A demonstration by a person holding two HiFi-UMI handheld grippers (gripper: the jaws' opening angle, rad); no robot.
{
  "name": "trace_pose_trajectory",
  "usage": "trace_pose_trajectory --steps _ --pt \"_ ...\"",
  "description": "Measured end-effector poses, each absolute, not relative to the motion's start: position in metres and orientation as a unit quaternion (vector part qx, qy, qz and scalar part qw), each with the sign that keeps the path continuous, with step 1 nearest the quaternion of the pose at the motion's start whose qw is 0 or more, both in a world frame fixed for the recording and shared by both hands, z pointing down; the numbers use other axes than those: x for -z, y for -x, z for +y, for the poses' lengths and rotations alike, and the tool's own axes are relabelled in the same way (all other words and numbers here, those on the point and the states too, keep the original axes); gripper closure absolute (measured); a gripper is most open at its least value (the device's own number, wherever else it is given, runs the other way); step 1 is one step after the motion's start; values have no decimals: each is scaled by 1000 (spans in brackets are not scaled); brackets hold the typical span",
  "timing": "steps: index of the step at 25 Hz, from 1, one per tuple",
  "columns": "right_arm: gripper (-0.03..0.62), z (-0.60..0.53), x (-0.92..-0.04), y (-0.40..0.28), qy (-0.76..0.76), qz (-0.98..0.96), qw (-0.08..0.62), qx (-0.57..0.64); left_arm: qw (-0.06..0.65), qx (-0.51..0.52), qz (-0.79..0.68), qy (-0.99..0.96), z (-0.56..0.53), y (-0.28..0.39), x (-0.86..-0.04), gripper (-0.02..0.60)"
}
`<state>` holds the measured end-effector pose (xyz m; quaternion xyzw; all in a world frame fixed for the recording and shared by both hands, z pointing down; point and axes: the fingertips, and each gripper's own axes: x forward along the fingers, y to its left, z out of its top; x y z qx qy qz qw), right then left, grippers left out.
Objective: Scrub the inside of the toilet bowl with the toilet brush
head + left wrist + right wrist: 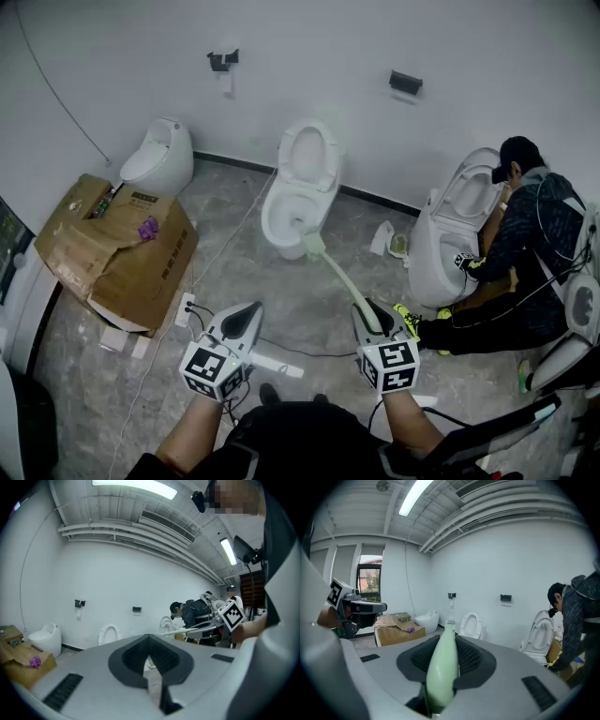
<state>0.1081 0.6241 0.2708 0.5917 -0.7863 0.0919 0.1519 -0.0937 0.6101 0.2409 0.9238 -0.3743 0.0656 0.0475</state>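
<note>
The person is wearing dark clothing (281, 439), with forearms uncovered. The left claw (249, 311) and right claw (364, 311) are showing smooth pale grey shells, black ribbed pads (133, 656) inside, each carrying a black-and-white marker cube (214, 367).

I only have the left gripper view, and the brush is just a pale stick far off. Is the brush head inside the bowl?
Observer: No. The head view shows the brush head at the front edge of the middle toilet, not down in the bowl.
Operator: Has the right claw got a solid hold?
Observer: Yes. In the right gripper view the right claw is shut on the pale green handle, which runs straight out between its jaws.
Operator: Any floor clutter near me?
Observer: A white power strip lies on the floor beside the cardboard box.
</note>
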Motion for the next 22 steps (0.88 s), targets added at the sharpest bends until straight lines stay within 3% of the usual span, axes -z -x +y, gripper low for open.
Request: trace_pose_trajectory --steps 22 --pt "485 599 -273 -90 -593 -787 124 -115 53 -66 -392 -916 593 130 -243 572"
